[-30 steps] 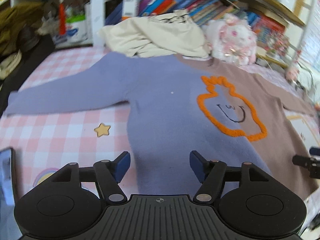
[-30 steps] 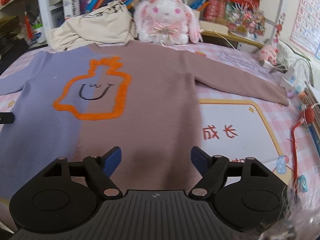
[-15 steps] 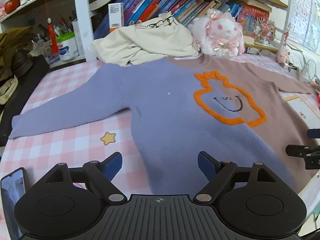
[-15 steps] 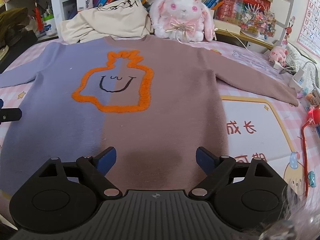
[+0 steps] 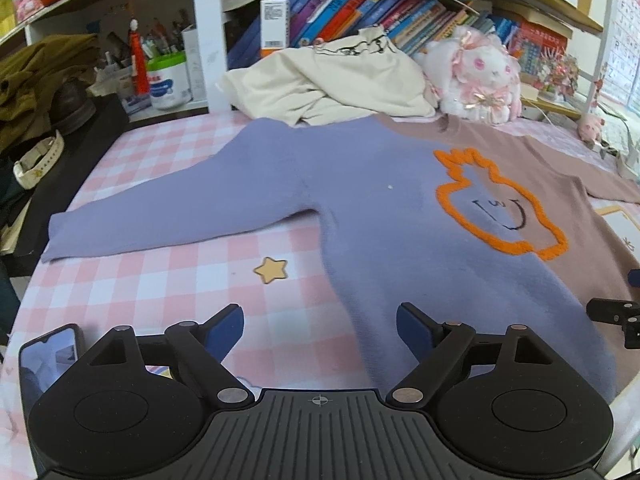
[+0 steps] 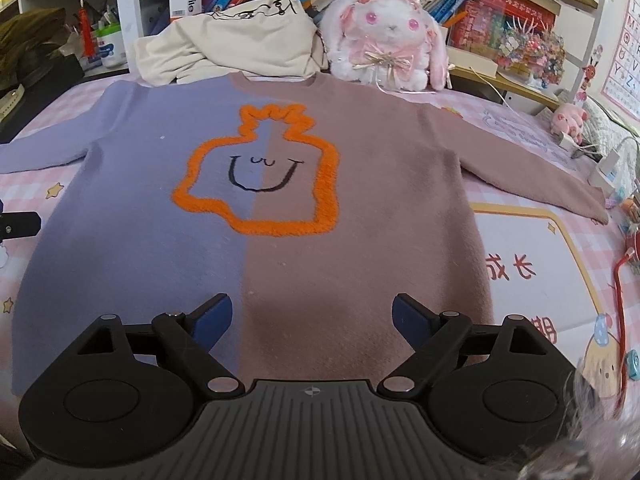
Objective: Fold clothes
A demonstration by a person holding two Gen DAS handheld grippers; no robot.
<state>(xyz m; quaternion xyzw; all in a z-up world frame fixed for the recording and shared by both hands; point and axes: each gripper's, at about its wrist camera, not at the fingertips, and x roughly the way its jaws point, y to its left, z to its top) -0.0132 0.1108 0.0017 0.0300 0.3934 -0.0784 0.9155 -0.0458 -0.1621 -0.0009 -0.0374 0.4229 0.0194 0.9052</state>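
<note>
Two-tone sweater (image 6: 304,216) spread flat, front up, on pink checked table cover (image 5: 132,280) — purple half left, brown half right, both sleeves out; brown cuff cut off in left view. Cream garment (image 6: 240,52) bunched behind collar, touching it. Plush rabbit (image 6: 388,40) beside it. Left gripper (image 5: 320,324) wide, empty, over purple hem edge. Right gripper (image 6: 310,316) wide, empty, over hem — near edge hidden. Phone (image 5: 48,360) partly hidden, lower left.

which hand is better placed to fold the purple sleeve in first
Left, probably. The left gripper is open over the purple half beside the purple sleeve; the right gripper is over the sweater's middle hem.
</note>
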